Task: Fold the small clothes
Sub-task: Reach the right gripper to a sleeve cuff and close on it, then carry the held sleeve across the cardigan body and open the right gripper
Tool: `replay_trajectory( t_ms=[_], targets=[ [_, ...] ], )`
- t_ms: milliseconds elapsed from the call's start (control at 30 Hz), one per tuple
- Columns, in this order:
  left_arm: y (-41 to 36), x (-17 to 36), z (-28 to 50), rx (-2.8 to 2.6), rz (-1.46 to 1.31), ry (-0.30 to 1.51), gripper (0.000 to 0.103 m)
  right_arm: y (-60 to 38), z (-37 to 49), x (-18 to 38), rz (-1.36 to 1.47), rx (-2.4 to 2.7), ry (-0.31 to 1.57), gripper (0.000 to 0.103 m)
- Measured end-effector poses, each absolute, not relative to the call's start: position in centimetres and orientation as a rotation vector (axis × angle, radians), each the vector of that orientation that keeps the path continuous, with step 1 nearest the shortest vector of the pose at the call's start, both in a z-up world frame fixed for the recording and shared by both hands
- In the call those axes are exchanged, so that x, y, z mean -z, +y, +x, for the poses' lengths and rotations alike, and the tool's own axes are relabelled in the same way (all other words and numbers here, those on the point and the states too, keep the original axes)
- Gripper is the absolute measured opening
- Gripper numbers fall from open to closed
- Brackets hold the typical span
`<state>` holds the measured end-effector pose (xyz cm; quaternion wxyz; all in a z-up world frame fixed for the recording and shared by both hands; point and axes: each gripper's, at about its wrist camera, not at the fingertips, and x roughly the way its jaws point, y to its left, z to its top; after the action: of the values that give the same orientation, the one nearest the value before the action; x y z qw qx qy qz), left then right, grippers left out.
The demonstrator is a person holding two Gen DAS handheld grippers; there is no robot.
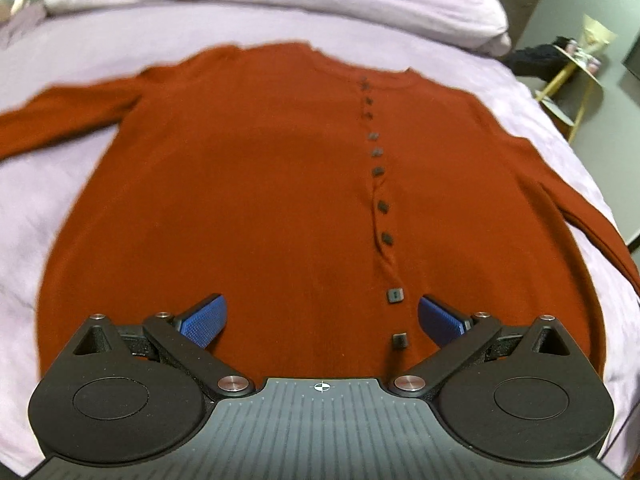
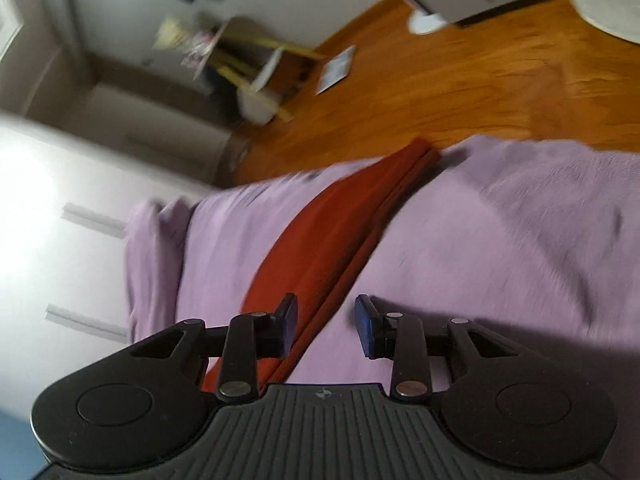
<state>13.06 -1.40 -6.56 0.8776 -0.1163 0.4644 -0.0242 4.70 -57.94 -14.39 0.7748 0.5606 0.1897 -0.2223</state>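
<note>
- While your left gripper [image 1: 320,320] hangs tilted down over the hem end of the rust-red cardigan [image 1: 260,184], its blue pads [image 1: 204,322] stand spread wide with nothing between them.
- Ahead of that gripper the cardigan lies flat and buttoned on the lilac bedsheet [image 1: 60,184], neckline at the far end, one sleeve stretched out to each side.
- Its row of dark buttons [image 1: 394,296] runs away from you just inside the right-hand pad, the two nearest buttons lying between the pads.
- Beyond the cardigan a bunched lilac duvet [image 1: 280,0] lies across the far end of the bed.
- Your right gripper [image 2: 326,328] is over the cardigan's sleeve [image 2: 340,220] near the bed's edge; its jaws are partly apart, and no pad is seen pressing on cloth.
- That sleeve passes under the left-hand pad [image 2: 290,312] and runs ahead towards the edge of the sheet [image 2: 520,240]; its lower edge lies in the gap between the pads.
- Past the bed's edge, ahead of this gripper, you see blurred wooden floor [image 2: 460,80].
</note>
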Motion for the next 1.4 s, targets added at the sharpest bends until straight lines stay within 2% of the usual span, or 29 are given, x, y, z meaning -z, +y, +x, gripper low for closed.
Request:
replay_trajectory(
  t_ms=[267, 333, 400, 667, 733, 867, 1033, 1167, 1200, 1400],
  targets=[
    [0.0, 8.0, 13.2, 0.102, -0.295, 0.987, 0.103, -61.3, 6.0, 16.9, 1.323, 0.517, 0.324, 0.027],
    [0.2, 7.9, 12.9, 0.109, -0.308, 0.987, 0.103, -61.9, 6.4, 17.3, 1.335, 0.523, 0.318, 0.013],
    [0.5, 8.0, 13.0, 0.114, -0.319, 0.99, 0.103, -62.1, 7.1, 17.6, 1.312, 0.536, 0.347, 0.007],
    [0.9, 8.0, 12.4, 0.112, -0.365, 0.955, 0.103, -61.5, 9.7, 14.2, 1.008, 0.565, 0.46, 0.009],
    [1.0, 7.8, 12.6, 0.109, -0.367, 0.96, 0.103, -60.2, 10.8, 12.4, 0.85, 0.615, 0.518, 0.008],
    [1.6, 7.1, 13.2, 0.092, -0.433, 0.991, 0.103, -54.4, 14.2, 8.5, 0.476, 0.636, 0.535, 0.007],
    [3.0, 5.6, 14.0, 0.144, -0.538, 0.954, 0.103, -41.4, 16.1, 2.9, 0.201, 0.179, 0.443, 0.007],
    [3.0, 3.8, 15.8, 0.223, -0.559, 0.878, 0.103, -31.3, 15.7, 1.2, 0.129, -0.295, 0.465, 0.008],
    [3.0, 3.5, 16.5, 0.262, -0.585, 0.864, 0.103, -29.6, 15.9, 1.5, 0.142, -0.383, 0.506, 0.012],
    [3.2, 3.9, 21.2, 0.367, -0.654, 0.859, 0.103, -27.8, 16.0, 6.0, 0.267, -0.362, 0.701, 0.017]
  ],
)
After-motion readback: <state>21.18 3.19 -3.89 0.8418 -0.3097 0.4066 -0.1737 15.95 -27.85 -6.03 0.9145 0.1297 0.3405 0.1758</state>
